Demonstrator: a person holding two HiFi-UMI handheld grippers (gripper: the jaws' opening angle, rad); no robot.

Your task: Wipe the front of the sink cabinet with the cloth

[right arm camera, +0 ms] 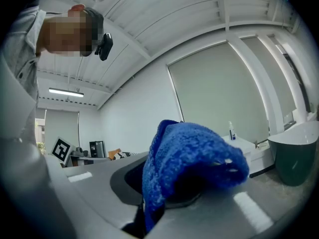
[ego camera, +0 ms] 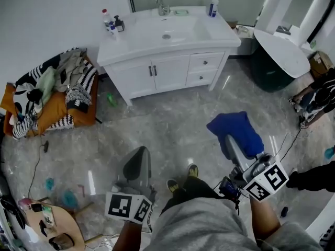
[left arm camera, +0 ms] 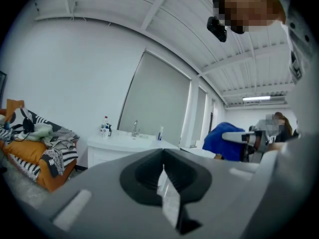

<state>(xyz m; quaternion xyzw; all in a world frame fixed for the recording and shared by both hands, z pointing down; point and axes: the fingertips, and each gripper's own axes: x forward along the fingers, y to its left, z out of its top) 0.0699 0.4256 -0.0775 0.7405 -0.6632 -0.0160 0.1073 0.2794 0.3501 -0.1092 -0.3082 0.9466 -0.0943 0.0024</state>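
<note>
Over the grey floor [ego camera: 157,135], cloth [ego camera: 238,129] shrouds the right gripper [ego camera: 233,143].

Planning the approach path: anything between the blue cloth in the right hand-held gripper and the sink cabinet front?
Nothing visible. The right hand-held gripper holds the blue cloth, and only bare floor lies between it and the sink cabinet front. A small green object lies off to one side.
</note>
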